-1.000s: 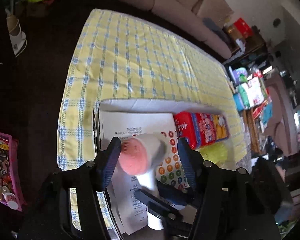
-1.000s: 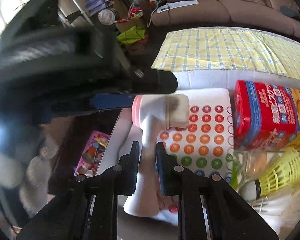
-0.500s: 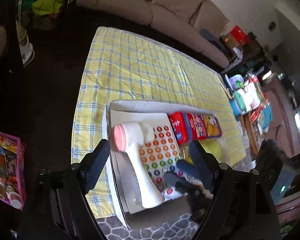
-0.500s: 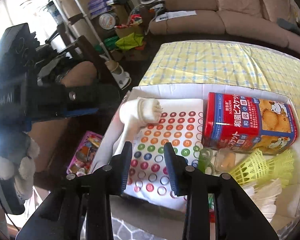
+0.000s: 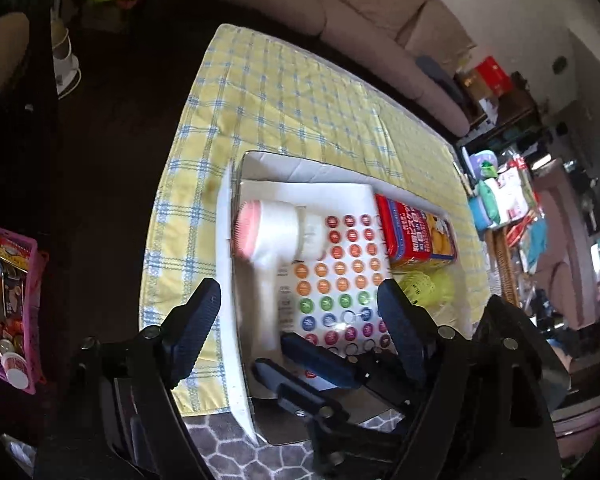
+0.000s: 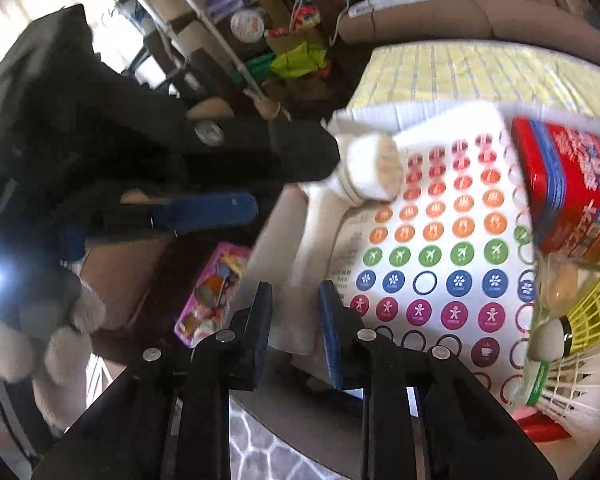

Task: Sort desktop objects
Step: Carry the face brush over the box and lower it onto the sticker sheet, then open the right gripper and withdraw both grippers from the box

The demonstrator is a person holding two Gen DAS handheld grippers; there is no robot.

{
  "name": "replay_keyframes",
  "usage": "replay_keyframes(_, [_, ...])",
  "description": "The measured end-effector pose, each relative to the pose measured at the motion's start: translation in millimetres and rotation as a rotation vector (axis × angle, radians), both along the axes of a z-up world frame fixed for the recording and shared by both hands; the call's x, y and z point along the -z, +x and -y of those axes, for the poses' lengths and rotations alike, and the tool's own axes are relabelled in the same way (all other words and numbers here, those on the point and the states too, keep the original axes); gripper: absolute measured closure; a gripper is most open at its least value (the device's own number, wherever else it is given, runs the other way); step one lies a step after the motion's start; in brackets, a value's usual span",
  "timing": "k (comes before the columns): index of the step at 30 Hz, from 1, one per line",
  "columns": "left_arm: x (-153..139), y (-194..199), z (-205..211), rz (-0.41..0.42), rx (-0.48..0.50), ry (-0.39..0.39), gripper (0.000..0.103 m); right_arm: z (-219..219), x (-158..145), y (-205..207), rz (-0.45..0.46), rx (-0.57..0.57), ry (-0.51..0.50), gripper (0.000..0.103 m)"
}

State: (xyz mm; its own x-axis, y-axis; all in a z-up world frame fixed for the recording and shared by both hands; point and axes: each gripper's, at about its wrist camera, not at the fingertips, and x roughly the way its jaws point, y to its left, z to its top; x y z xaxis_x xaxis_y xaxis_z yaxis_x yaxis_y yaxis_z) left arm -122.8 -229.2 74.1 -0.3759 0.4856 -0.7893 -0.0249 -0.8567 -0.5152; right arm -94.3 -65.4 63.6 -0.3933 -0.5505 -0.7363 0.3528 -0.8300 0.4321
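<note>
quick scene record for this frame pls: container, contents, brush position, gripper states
container: white box on the yellow checked cloth
contents: face brush, sticker sheet, red biscuit box, yellow shuttlecock
brush position: lying on the sticker sheet along the box's left wall, handle toward the cameras
left gripper: jaws open, above the box, nothing between them
right gripper: jaws narrowly apart, just been closing; brush handle end lies in the gap, contact unclear

Beige sofa (image 5: pixel 352 16) beyond far edge of yellow checked cloth (image 5: pixel 292 112). Pink basket (image 5: pixel 8 304) of small items on dark floor left of cloth. Cluttered shelves (image 5: pixel 504 200) right of cloth.
</note>
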Motion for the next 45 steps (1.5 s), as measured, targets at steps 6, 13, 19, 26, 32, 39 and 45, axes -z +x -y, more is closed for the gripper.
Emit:
replay_keyframes(6, [-7.4, 4.1, -0.2, -0.019, -0.002, 0.017, 0.023, -17.6, -12.3, 9.2, 0.030, 0.008, -0.069, 0.078])
replay_keyframes(13, [-24.0, 12.7, -8.0, -0.052, 0.007, -0.014, 0.013, -77.4, -41.8, 34.1, -0.029, 0.081, -0.075, 0.065])
replay_keyframes(19, [-24.7, 23.1, -28.4, -0.061, 0.027, -0.045, 0.008, -142.3, -46.8, 55.2, -0.065, 0.164, -0.012, 0.060])
replay_keyframes(26, [-30.4, 34.1, -79.1, -0.111, 0.115, -0.204, 0.008, -188.3, -47.3, 71.2, -0.076, 0.236, -0.010, 0.059])
replay_keyframes(32, [-12.5, 19.1, -128.9, -0.148, 0.212, -0.334, 0.020, -193.3, -49.8, 86.9, -0.099, 0.229, 0.017, 0.058])
replay_keyframes(39, [25.3, 15.4, -145.6, -0.082, 0.246, -0.238, 0.027, -213.0, -41.3, 93.4, -0.094, 0.234, -0.005, 0.059])
replay_keyframes(45, [0.3, 29.9, -144.5, -0.117, 0.219, -0.211, 0.016, -228.5, -55.5, 101.2, -0.136, 0.253, 0.004, 0.048])
